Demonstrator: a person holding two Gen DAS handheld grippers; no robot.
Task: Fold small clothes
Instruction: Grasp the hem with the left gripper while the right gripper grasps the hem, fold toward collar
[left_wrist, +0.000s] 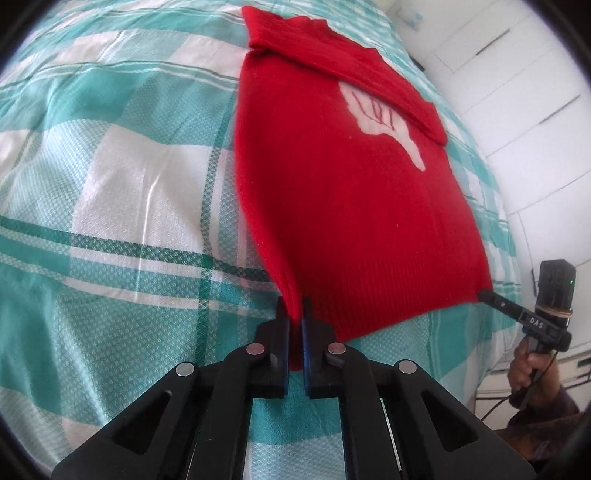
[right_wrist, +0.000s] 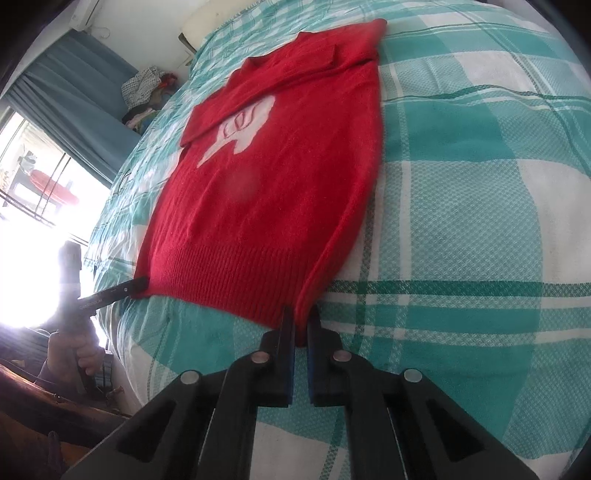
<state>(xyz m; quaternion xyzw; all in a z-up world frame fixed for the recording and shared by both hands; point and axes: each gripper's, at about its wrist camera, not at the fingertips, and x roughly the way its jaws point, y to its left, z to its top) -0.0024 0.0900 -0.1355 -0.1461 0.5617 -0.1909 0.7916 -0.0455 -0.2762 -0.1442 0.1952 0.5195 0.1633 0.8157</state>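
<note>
A small red knit sweater (left_wrist: 332, 192) with a white motif lies flat on the checked bedspread, its sleeves folded across the chest; it also shows in the right wrist view (right_wrist: 266, 206). My left gripper (left_wrist: 294, 314) is shut on the sweater's near left hem corner. My right gripper (right_wrist: 302, 321) is shut on the near right hem corner. Each gripper shows in the other's view: the right gripper (left_wrist: 484, 293) at the far hem corner, and the left gripper (right_wrist: 142, 283) likewise.
The teal and white checked bedspread (left_wrist: 129, 184) covers the bed on all sides of the sweater. White cupboards (left_wrist: 535, 92) stand beyond the bed. A window with a blue curtain (right_wrist: 74, 99) and a pile of clothes (right_wrist: 144, 92) lie on the other side.
</note>
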